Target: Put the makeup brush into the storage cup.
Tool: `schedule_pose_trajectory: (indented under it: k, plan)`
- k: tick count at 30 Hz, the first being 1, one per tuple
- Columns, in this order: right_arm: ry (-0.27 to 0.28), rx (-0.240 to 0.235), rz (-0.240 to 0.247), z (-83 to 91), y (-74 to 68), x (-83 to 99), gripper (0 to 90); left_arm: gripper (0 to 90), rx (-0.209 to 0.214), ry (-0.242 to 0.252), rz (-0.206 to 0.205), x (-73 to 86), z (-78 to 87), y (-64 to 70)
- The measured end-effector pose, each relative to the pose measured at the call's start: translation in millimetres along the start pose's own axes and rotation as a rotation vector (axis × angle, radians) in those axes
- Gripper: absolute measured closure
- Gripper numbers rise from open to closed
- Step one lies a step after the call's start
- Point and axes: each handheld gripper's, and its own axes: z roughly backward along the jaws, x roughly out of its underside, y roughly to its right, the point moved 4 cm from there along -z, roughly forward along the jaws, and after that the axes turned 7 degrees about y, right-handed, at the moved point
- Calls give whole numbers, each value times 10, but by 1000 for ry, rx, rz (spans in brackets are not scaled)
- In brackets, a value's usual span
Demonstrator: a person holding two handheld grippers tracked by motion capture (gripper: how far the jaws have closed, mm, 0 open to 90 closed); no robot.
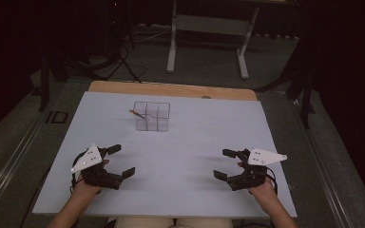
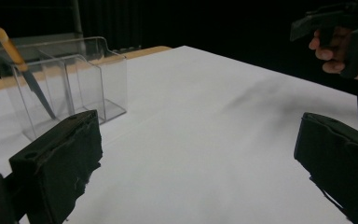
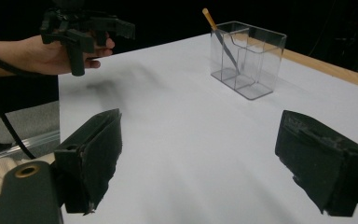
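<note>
Nearest the person, the left tool (image 1: 121,161) and the right tool (image 1: 224,165) hover just over the near part of the bench (image 1: 180,142), well apart from each other — one toward the left side, one toward the right. Each sits in a hand, and each has its jaws spread wide with nothing between them. In the left gripper view the two black jaws stand far apart over bare white surface, with the right tool (image 2: 340,32) farther off at the upper right. The right gripper view shows the same wide gap, and the left tool (image 3: 86,30) at the upper left.

Farther back, near the middle of the bench, stands a clear box (image 1: 152,116) with inner dividers, upright and well apart from both tools. A knife (image 1: 137,113) leans in its left compartment — blade down, its orange handle (image 2: 8,42) sticking out above the rim and tilted to the left.

Beyond the bench lies grey floor (image 1: 204,71).
</note>
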Motion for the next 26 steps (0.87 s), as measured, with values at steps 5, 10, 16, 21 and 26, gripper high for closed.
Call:
schedule_pose_trajectory:
  k: [5, 10, 16, 21, 26]
  plan:
    - [-21, 8, 0, -10, 38, 71, 148, 18, -2, 9, -3, 3, 13, 2]
    - [-26, 5, -6, -17, 48, 96, 148, 18, 4, -1, -3, 28, 13, -4]
    - [-34, -2, -16, -32, 56, 125, 148, 18, 13, 1, -6, 30, 5, 6]
    - [-35, -1, -18, -29, 58, 131, 148, 18, 13, 4, -3, 30, 12, 5]
    - [-36, 0, -16, -25, 56, 128, 148, 18, 13, 6, -3, 24, 13, 5]
